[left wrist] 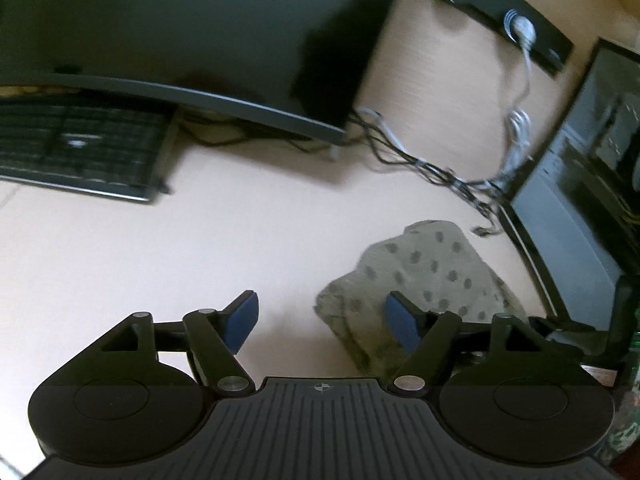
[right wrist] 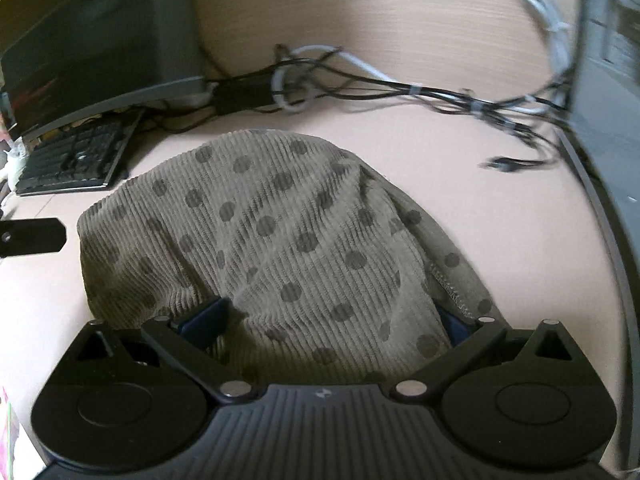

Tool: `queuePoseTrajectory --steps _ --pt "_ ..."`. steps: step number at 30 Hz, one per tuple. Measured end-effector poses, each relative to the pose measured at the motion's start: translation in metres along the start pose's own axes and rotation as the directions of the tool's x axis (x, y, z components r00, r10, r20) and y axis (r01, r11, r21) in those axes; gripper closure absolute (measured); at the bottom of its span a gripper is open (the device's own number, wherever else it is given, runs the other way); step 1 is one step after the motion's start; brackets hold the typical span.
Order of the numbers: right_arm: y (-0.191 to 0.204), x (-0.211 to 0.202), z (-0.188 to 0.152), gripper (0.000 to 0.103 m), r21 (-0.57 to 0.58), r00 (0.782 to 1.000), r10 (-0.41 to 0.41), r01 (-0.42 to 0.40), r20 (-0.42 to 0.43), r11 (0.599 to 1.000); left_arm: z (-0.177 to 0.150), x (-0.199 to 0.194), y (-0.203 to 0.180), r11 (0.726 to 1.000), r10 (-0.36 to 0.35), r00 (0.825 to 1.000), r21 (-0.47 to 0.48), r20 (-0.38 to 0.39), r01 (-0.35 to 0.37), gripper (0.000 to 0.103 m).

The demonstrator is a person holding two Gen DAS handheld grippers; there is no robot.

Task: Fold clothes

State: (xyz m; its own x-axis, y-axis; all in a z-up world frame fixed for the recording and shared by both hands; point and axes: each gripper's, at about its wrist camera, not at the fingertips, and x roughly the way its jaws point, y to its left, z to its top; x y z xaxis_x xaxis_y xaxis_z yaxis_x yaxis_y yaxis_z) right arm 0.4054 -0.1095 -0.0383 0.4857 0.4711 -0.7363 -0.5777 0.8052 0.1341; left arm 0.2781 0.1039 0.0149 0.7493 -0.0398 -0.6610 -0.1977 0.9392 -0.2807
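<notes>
Judging by how the olive polka-dot garment (right wrist: 280,240) lies, the folding looks partly done: it sits as a compact, rumpled bundle on the tabletop (left wrist: 120,248), with a stitched edge turned over at the lower right of the right wrist view, not yet a flat, squared stack. In the left wrist view the bundle lies at the lower right of the frame, near the tangle of cables (left wrist: 440,168). The left claw (left wrist: 320,320) stands wide apart with nothing between its blue pads; only bare tabletop shows there. The right claw (right wrist: 328,324) has cloth bunched between its fingers, the ribbed fabric draped over both pads, so it appears to hold a fold. Smoothing and a final fold seem left.
</notes>
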Motion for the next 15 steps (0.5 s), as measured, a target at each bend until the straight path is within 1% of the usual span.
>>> queuePoseTrajectory --steps 3,4,5,7,8,10,11,13,14,15 --pt "0.037 0.012 0.009 0.0 -0.004 0.999 0.03 -0.03 -0.016 1.0 0.004 -0.012 0.021 0.999 0.03 0.999 -0.029 0.015 -0.03 0.023" --pt "0.048 0.016 0.013 0.0 0.002 0.998 0.051 -0.051 -0.029 0.999 0.004 -0.016 0.028 0.999 0.037 0.999 -0.038 0.018 -0.037 0.021" --pt "0.058 0.019 0.018 0.0 0.012 0.994 0.096 -0.096 -0.045 0.995 0.004 -0.019 0.035 0.998 0.045 0.999 -0.049 0.02 -0.044 0.02" --pt "0.076 0.023 0.03 0.0 0.036 0.976 0.201 -0.199 -0.078 0.979 0.004 -0.023 0.051 0.995 0.06 0.998 -0.075 0.017 -0.059 0.02" --pt "0.081 0.022 0.035 0.0 0.046 0.961 0.262 -0.259 -0.086 0.965 0.003 -0.024 0.06 0.994 0.069 0.998 -0.089 0.015 -0.067 0.019" --pt "0.084 0.008 0.044 0.0 0.013 0.942 0.33 -0.33 -0.054 0.944 0.001 -0.026 0.075 0.99 0.077 0.997 -0.116 0.011 -0.075 0.018" --pt "0.084 -0.001 0.047 0.0 -0.031 0.942 0.335 -0.335 -0.023 0.942 -0.001 -0.025 0.082 0.989 0.076 0.997 -0.131 0.005 -0.074 0.017" --pt "0.08 -0.011 0.05 0.0 -0.131 0.952 0.306 -0.3 0.023 0.945 -0.007 -0.02 0.092 0.985 0.066 0.998 -0.157 -0.019 -0.068 0.017" --pt "0.078 -0.01 0.05 0.0 -0.164 0.96 0.279 -0.272 0.024 0.948 -0.011 -0.016 0.095 0.984 0.062 0.997 -0.168 -0.034 -0.067 0.017" --pt "0.075 -0.005 0.051 0.0 -0.17 0.968 0.252 -0.247 0.01 0.954 -0.015 -0.012 0.097 0.982 0.057 0.997 -0.175 -0.048 -0.064 0.017"
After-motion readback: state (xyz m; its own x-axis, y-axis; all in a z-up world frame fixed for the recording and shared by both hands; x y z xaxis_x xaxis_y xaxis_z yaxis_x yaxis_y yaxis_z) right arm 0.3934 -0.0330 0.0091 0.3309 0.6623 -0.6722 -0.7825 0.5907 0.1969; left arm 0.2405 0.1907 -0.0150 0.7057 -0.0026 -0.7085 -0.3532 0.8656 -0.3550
